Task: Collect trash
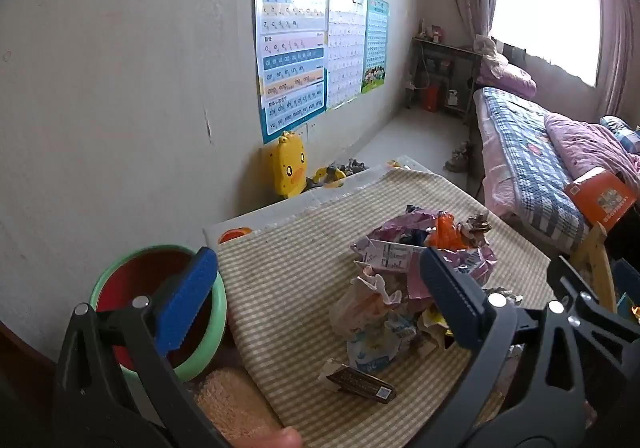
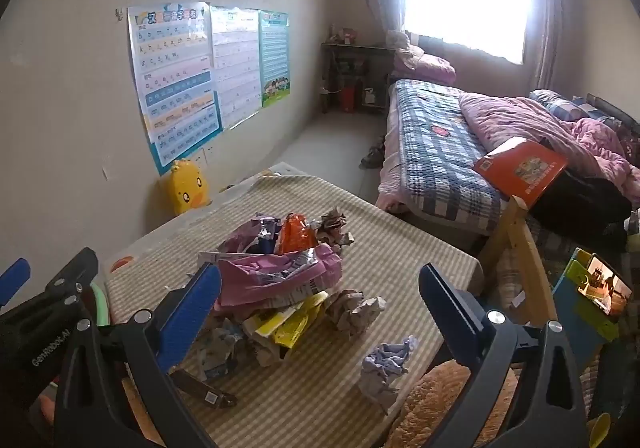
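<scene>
Left wrist view, from the left edge inward: a green-rimmed bin (image 1: 158,312) with a red inside stands just beside the striped tablecloth (image 1: 288,280), and what shows of its inside looks bare. The left gripper (image 1: 316,296) hovers with its jaws wide apart and nothing between them. Under it and to the right lies the trash pile (image 1: 404,288) of wrappers and crumpled paper, with a dark flat wrapper (image 1: 362,384) lying apart at the near edge. By this the collecting looks barely begun: the whole heap remains on the table. In the right wrist view the right gripper (image 2: 320,308) also hangs spread and empty before the same pile, and a crumpled grey-blue wad (image 2: 386,364) sits alone to the right. On the wall a pinyin chart (image 1: 292,55) shows readable syllables such as "an en in un" and "ang eng"; the left gripper's arm reads "GenRobot.AI".
</scene>
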Available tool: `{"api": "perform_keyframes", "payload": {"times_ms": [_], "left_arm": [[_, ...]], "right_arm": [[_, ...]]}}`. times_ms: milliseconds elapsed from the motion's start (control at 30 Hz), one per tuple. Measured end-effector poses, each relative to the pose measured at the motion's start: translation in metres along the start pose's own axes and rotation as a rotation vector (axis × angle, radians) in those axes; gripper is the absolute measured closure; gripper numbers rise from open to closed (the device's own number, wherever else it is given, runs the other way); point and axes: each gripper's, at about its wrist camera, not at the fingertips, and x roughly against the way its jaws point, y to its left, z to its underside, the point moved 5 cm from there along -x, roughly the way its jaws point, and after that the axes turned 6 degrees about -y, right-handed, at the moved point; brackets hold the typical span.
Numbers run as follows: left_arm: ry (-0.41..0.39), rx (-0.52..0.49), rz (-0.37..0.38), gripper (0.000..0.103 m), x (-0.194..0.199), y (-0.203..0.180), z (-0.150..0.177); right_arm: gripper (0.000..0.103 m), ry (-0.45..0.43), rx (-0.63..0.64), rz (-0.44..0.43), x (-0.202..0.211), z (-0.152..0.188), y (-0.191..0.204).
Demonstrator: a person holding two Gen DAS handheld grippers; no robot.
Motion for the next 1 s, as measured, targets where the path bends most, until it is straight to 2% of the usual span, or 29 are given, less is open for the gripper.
{"api": "perform_keyframes", "payload": {"times_ms": [1000], "left_arm": [[0.052,0.008,-0.054,0.003,-0.012,0.01,0.01]], "right_arm": [[0.008,-0.014,0.0,0.052,0.002,-0.001,-0.011]]}}
